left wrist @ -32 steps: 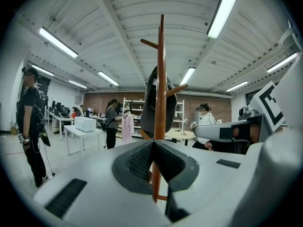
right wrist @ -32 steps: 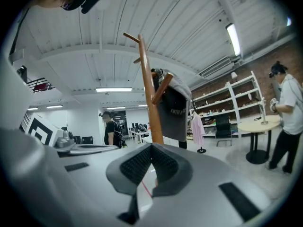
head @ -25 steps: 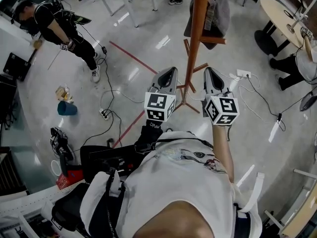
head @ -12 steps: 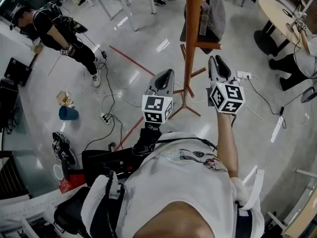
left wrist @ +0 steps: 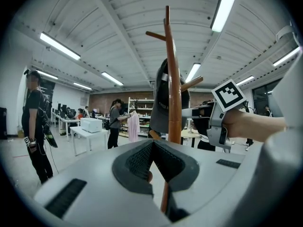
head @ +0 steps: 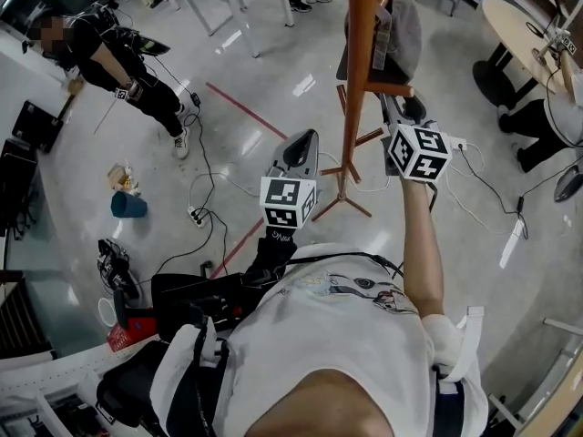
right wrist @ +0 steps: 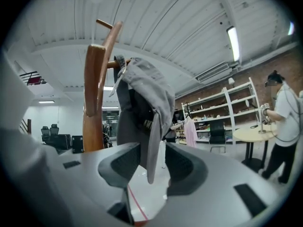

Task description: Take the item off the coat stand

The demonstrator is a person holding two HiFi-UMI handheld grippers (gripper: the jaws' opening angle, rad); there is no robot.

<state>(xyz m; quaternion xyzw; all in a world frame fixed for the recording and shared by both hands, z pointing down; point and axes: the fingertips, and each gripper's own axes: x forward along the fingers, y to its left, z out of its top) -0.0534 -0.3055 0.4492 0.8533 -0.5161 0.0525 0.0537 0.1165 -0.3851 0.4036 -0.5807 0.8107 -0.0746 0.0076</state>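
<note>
1. Standing just left of the right jaws, the coat stand carries the item on a peg.
2. The grey cap hangs there, its lower edge between the right jaws.
3. The right gripper: jaws opening, spread, not yet pinching. The reach is in hand; next, I judge, it must close on the fabric and lift it clear.
4. The left gripper: jaws pressed together, empty.

The head view looks steeply down past the person onto the floor, with the stand reaching up toward it. The left gripper view sits low behind the left tongs and tilts up at the stand's pole, which is near, with the ceiling behind. The right gripper view faces up along the opening jaws of the right tongs; the cap is very near, its edge hanging between them. All three views share the stand and cap.
</note>
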